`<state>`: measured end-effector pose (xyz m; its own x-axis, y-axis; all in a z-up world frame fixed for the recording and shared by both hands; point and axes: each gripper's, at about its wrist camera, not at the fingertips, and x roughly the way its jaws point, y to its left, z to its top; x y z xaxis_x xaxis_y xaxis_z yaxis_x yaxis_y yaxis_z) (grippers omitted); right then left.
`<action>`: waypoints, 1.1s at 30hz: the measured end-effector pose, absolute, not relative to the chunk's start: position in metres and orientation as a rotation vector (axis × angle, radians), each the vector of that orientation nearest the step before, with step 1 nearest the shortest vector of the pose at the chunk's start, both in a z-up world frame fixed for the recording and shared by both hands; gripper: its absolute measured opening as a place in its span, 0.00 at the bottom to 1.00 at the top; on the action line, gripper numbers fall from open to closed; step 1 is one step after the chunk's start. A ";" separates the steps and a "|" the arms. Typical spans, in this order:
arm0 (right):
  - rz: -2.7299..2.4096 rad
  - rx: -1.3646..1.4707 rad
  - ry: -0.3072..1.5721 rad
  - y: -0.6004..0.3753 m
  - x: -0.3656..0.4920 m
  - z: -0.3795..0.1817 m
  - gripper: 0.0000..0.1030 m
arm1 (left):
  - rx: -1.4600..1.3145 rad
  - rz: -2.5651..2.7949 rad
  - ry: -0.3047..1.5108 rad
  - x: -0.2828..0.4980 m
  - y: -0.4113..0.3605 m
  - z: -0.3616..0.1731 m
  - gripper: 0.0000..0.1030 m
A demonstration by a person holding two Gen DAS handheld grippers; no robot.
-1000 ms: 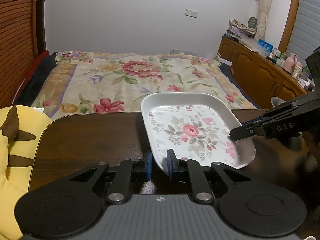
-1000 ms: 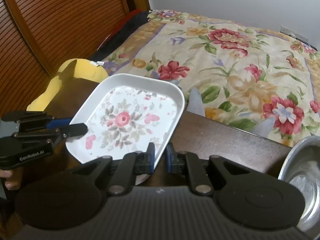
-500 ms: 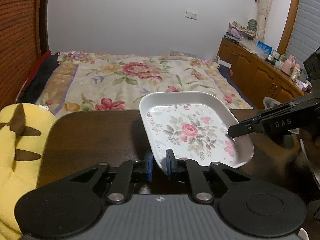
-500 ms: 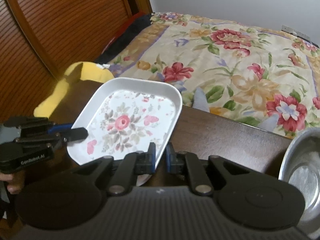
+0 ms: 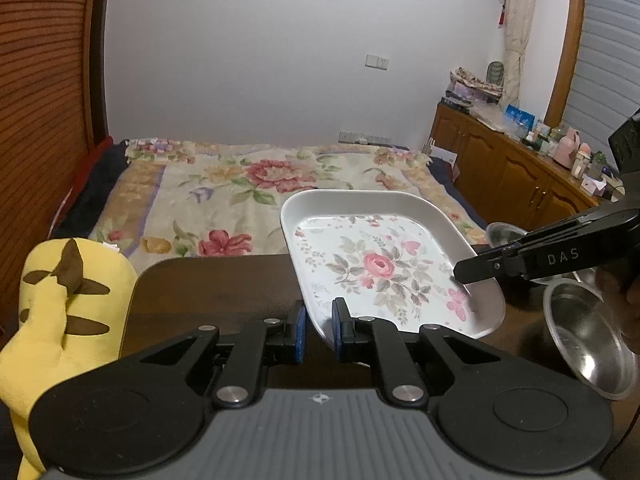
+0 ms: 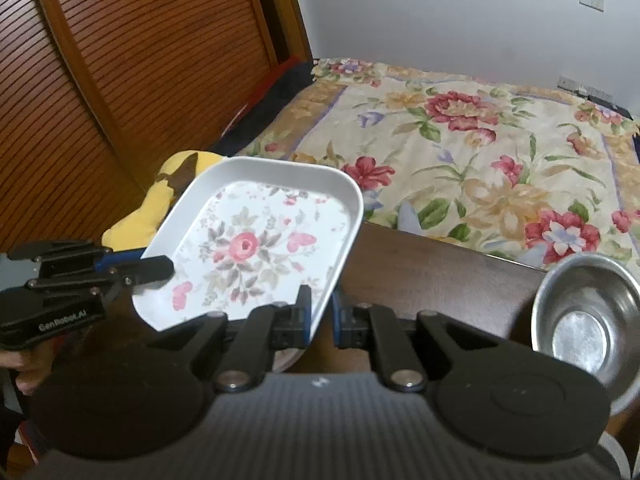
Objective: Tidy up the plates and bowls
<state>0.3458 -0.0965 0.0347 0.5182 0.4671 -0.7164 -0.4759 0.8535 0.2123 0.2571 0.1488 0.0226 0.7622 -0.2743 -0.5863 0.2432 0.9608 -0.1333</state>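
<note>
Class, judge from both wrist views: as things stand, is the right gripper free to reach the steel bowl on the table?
Probably not yet. The right gripper is clamped on the floral plate rim, shared with the left gripper. The steel bowl sits unobstructed beside it.

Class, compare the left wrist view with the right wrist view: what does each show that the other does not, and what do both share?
Only the left wrist view shows the wooden cabinet with clutter on top, the curtain, and a second metal bowl behind the right hand-held gripper.

Only the right wrist view shows the left hand-held gripper from the side.

Both show the flowered plate held at opposite edges by both grippers, a metal bowl, the dark table, the yellow plush toy, the slatted wooden door and the flowered bed.
</note>
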 end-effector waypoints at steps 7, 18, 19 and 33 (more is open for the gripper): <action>0.554 -0.014 0.814 -0.102 0.322 0.055 0.11 | -0.042 -0.288 0.607 0.230 0.145 0.041 0.14; 0.547 -0.022 0.769 -0.110 0.284 0.067 0.11 | -0.029 -0.304 0.586 0.188 0.139 0.052 0.14; 0.547 -0.022 0.768 -0.110 0.280 0.067 0.11 | -0.028 -0.306 0.586 0.185 0.138 0.053 0.14; 0.535 0.011 0.758 -0.126 0.236 0.072 0.12 | -0.019 -0.354 0.586 0.143 0.127 0.064 0.14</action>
<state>0.2361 -0.1256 0.0719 0.5998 0.4656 -0.6508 -0.4576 0.8667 0.1983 0.1434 0.1269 0.0643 0.7745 -0.3323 -0.5383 0.3218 0.9396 -0.1169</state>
